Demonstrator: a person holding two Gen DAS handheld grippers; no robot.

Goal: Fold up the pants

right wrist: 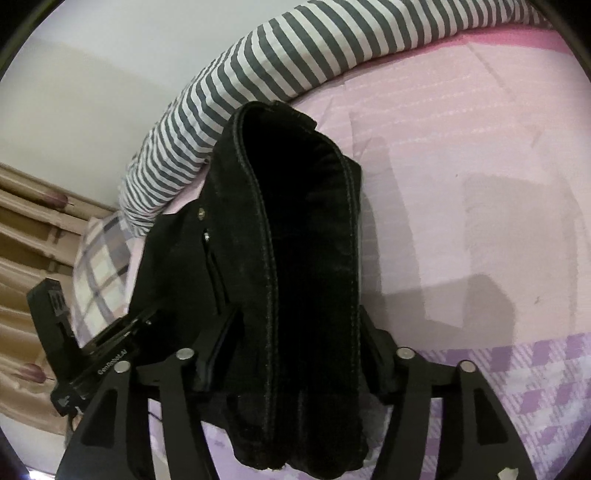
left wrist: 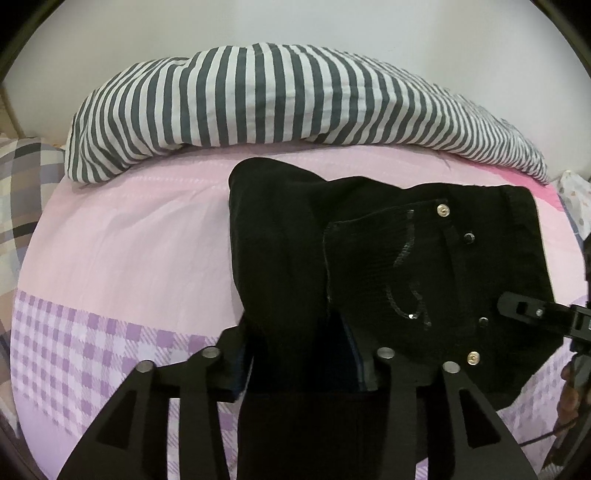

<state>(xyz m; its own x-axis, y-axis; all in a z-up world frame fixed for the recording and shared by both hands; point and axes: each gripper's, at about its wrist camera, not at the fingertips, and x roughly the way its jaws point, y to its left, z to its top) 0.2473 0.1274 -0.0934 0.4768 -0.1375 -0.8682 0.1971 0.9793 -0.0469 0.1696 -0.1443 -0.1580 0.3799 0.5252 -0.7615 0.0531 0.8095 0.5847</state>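
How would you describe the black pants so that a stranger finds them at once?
Look at the pink bedsheet below the long grey-and-white striped bolster. The black denim pants lie there, partly folded. Only they are black cloth, with silver rivets and a stitched pocket.

Looks like someone's bedroom at home: a bed with a pink and purple checked sheet (left wrist: 110, 258), a striped duvet (left wrist: 258, 99) bunched against the plain wall (left wrist: 332, 22), plus curtains (right wrist: 29, 229).

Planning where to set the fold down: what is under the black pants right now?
The black pants lie on the pink sheet, its lilac check band nearer. Whatever sits directly beneath the cloth is covered.
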